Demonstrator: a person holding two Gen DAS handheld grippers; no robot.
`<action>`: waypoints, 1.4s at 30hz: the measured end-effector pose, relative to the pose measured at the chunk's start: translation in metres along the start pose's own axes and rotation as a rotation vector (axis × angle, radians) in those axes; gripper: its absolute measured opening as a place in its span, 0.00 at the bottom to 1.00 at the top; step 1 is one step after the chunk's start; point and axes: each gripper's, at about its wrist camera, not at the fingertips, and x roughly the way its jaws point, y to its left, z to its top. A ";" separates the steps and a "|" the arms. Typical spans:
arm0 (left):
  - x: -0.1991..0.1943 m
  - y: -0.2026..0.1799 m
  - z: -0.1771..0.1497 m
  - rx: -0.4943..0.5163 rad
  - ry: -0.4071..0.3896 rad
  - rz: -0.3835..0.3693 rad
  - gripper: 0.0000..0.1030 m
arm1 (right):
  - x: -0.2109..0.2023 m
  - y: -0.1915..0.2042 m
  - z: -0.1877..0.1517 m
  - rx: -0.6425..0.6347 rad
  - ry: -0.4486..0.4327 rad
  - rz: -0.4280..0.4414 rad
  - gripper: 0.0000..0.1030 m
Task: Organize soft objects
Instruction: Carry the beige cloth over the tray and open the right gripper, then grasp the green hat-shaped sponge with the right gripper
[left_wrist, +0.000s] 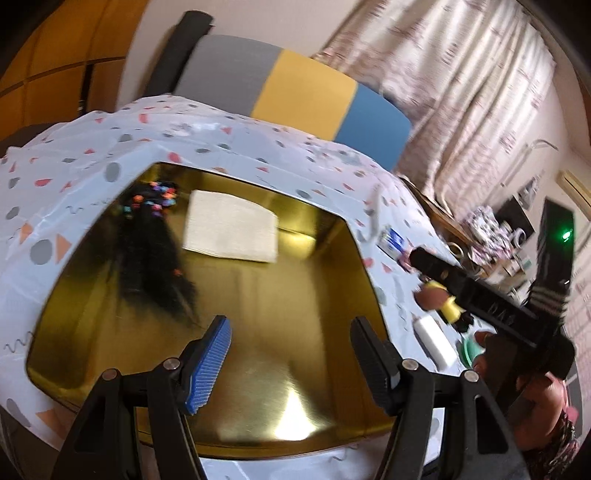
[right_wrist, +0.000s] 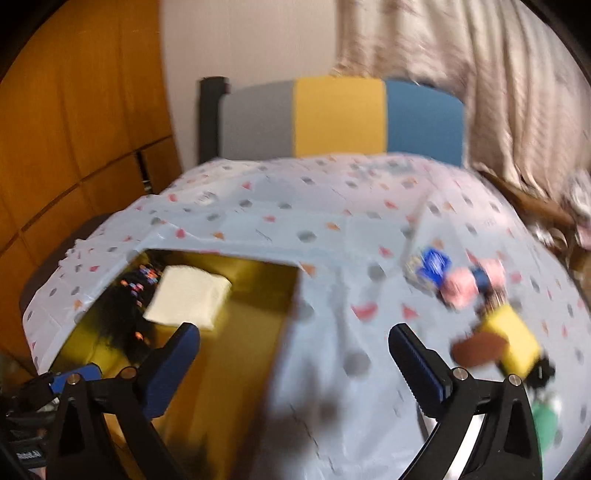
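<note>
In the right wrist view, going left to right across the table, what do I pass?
Black hairpiece with coloured beads → folded cream cloth, both inside the gold tray → bare patterned tablecloth → blue and pink small items → yellow-clad doll.

No text can be read; embossed marks on the right tongs (left_wrist: 424, 258) are too blurred.

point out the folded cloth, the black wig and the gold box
folded cloth (left_wrist: 231, 227): left wrist view, middle of its top face
black wig (left_wrist: 151, 254): left wrist view, middle of the hair
gold box (left_wrist: 280, 332): left wrist view, bare floor
</note>
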 end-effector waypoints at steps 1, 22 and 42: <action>0.001 -0.004 -0.002 0.014 0.003 -0.008 0.66 | -0.002 -0.008 -0.008 0.035 0.009 -0.022 1.00; 0.017 -0.117 -0.050 0.251 0.114 -0.174 0.66 | -0.062 -0.176 -0.141 0.414 0.006 -0.213 1.00; 0.033 -0.169 -0.068 0.285 0.174 -0.180 0.66 | -0.024 -0.261 -0.133 0.475 0.021 -0.437 0.74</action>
